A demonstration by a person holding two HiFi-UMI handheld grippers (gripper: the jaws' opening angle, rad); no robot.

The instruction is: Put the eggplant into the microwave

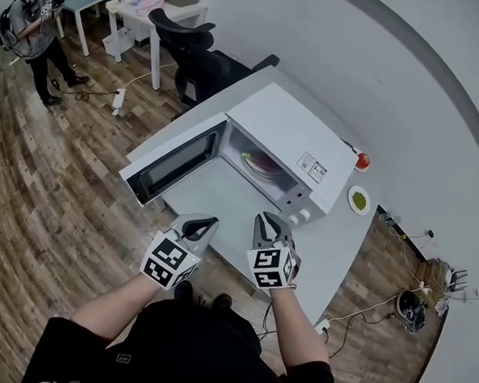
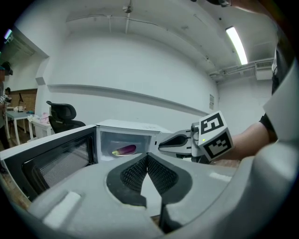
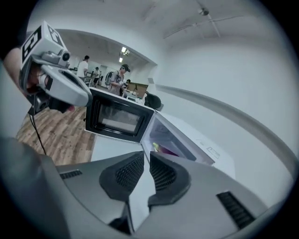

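Hovering empty before open microwave (image 1: 283, 145) | eggplant (image 2: 124, 150) on plate (image 1: 253, 168) inside, far end | left hand-held gripper (image 2: 147, 157) jaws together; right hand-held gripper (image 3: 145, 156) narrowly parted, holding nothing | risk: hasty push on door (image 1: 177, 158) slams it, shifting microwave across worktop (image 1: 223, 198)

microwave (image 1: 285, 137) is sitting on the table (image 1: 215, 201), its door (image 1: 175, 160) hanging open to the left. eggplant (image 2: 124, 150) is lying inside it. left gripper (image 1: 207, 223) and right gripper (image 1: 268, 222) are hovering side by side just before the opening. chair (image 1: 191, 50) is standing behind the table.
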